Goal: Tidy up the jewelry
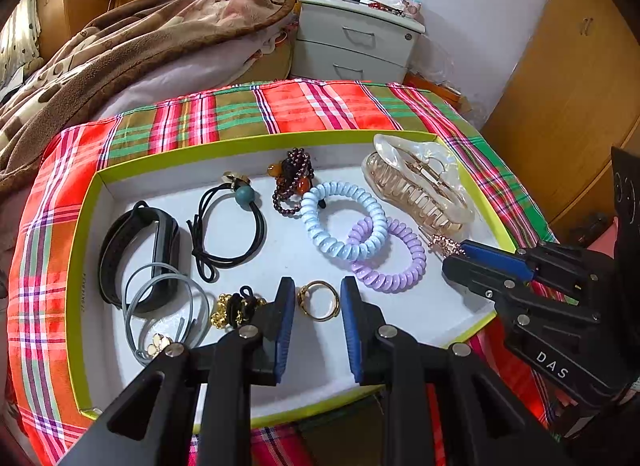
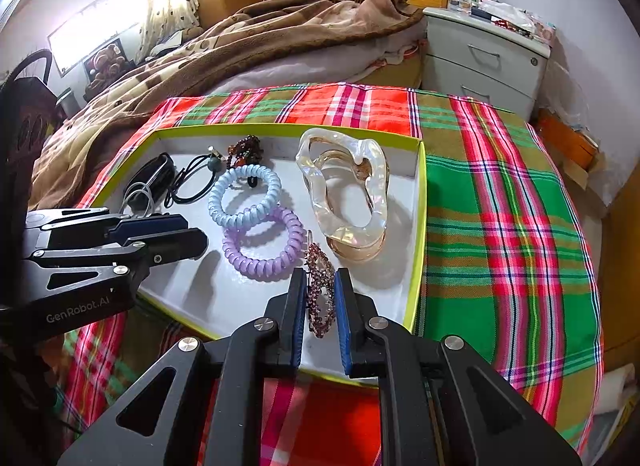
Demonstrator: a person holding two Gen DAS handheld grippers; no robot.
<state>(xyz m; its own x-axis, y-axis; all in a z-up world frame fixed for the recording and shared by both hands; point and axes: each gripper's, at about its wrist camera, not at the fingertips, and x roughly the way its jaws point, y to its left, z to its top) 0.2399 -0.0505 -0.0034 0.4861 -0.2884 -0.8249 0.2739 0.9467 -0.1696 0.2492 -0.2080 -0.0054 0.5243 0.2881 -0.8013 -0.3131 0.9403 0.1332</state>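
A green-rimmed white tray (image 1: pixel 86 201) holds jewelry on a plaid cloth. My left gripper (image 1: pixel 318 288) is open with a gold ring (image 1: pixel 319 300) lying between its fingers. My right gripper (image 2: pixel 319 280) has its jaws narrowly apart around a purple rhinestone hair clip (image 2: pixel 320 290) resting on the tray (image 2: pixel 420 201); contact is unclear. Nearby lie a blue coil hair tie (image 1: pixel 340 221), a purple coil hair tie (image 2: pixel 262 244), a clear claw clip (image 2: pixel 346 193), a dark bead bracelet (image 1: pixel 292 181), black hair ties (image 1: pixel 228 225), a black wristband (image 1: pixel 140 250).
A grey cord loop (image 1: pixel 168 306) and gold beaded piece (image 1: pixel 234 308) lie at the tray's near left. The plaid cloth (image 2: pixel 500 205) extends right of the tray. A bed with a brown blanket (image 1: pixel 120 45) and a white nightstand (image 1: pixel 356 41) stand behind.
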